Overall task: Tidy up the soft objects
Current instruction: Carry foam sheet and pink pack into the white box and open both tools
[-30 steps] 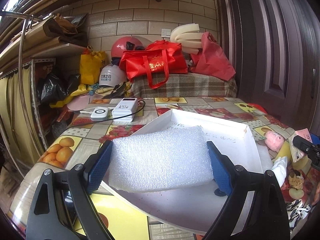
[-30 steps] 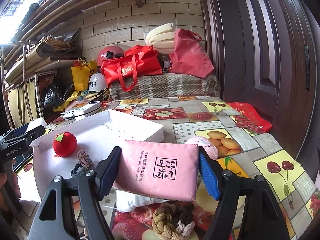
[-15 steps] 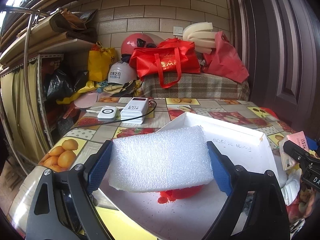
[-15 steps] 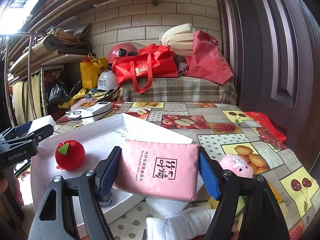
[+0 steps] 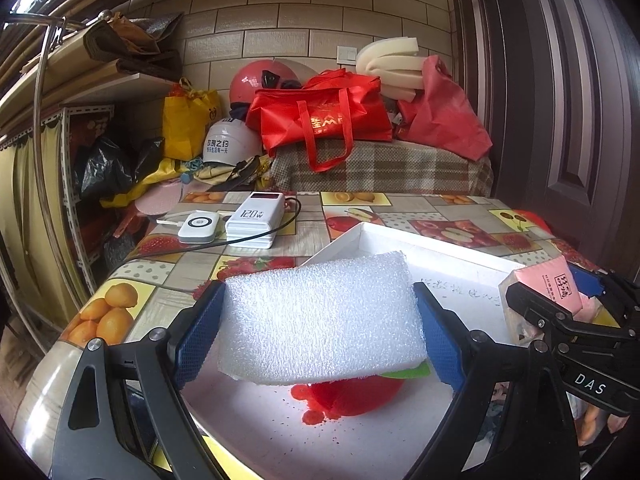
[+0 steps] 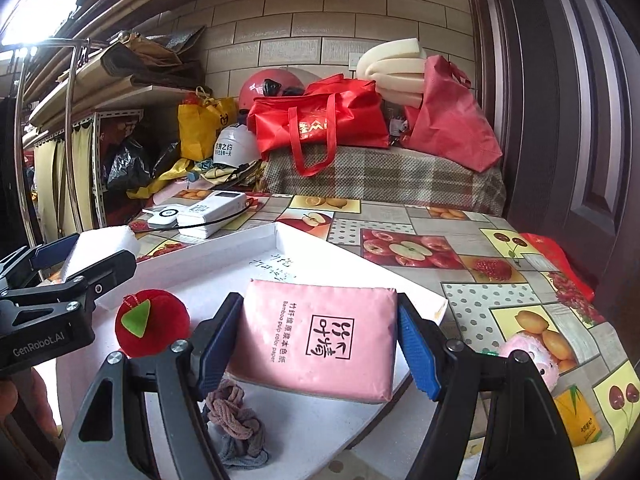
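My left gripper (image 5: 318, 326) is shut on a white foam block (image 5: 320, 316), held above the white tray (image 5: 440, 246). Under the foam a red plush apple (image 5: 352, 396) lies in the tray, mostly hidden. My right gripper (image 6: 318, 342) is shut on a pink tissue pack (image 6: 316, 340), hovering over the tray (image 6: 224, 246). In the right wrist view the red plush apple (image 6: 152, 328) sits left of the pack and a braided knot (image 6: 236, 420) lies below it. The left gripper (image 6: 76, 268) with its foam shows at the left there; the right gripper (image 5: 560, 300) with the pack shows at the right of the left wrist view.
Two white power banks (image 5: 256, 220) with a black cable lie on the fruit-print tablecloth (image 6: 460, 236) behind the tray. A pink plush toy (image 6: 528, 360) sits right of the tray. Red bags (image 5: 320, 120), helmets and a shelf crowd the back wall; a dark door (image 5: 580, 120) stands on the right.
Both grippers have moved over the tray with their loads. The right one came leftward from the tablecloth, and the red apple now lies under the foam in the left view.
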A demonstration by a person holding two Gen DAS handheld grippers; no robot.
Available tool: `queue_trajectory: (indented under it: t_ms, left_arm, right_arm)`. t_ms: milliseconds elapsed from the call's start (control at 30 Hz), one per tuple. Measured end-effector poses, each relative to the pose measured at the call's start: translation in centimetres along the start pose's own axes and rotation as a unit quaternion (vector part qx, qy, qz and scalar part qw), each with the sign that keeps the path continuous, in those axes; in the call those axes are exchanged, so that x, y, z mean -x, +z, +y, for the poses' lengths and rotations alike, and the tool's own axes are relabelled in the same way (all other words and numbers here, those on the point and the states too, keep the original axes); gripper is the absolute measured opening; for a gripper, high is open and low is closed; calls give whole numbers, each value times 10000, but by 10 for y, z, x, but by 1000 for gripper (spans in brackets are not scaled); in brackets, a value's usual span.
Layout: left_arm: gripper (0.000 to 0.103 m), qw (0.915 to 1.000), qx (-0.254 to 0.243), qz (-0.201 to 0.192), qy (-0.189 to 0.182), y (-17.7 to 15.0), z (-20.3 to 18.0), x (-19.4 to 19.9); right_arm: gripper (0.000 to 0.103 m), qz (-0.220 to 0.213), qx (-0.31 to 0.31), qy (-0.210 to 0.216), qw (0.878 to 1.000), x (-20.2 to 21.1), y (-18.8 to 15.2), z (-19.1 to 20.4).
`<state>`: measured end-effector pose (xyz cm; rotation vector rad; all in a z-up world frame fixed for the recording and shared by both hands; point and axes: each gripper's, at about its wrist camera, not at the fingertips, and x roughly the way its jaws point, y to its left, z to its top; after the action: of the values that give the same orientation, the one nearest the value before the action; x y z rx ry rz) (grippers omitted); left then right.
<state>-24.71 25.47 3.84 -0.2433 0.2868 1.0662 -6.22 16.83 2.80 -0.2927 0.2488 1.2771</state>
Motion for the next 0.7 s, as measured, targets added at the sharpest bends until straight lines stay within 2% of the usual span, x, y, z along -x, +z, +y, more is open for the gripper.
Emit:
queue_trajectory:
  t_ms: [433,533,567,633,667,700]
  left_arm:
    - [91,10000,-7,-12,19,1,1,0]
    - [92,9998,56,-57,159,0,3,2]
    - [92,9997,94,-90,228,0,4,3]
    - [103,9991,150,-154,370,-1,6,5]
    - [103,9989,152,-185,408,-1,6,6]
    - [103,9989,133,-201,414,-2,5,6]
  right_arm:
    - [76,-24,16,-15,10000,1,0,1]
    - [77,-26,16,-11,10000,1,0,2]
    - [79,-29,20,-6,10000,1,-1,2]
    - [85,-43,32,-13,10000,2,-1,1]
    - [89,-42,44,-19,10000,1,-2,1]
    - [98,-30,64,-31,10000,1,-2,2]
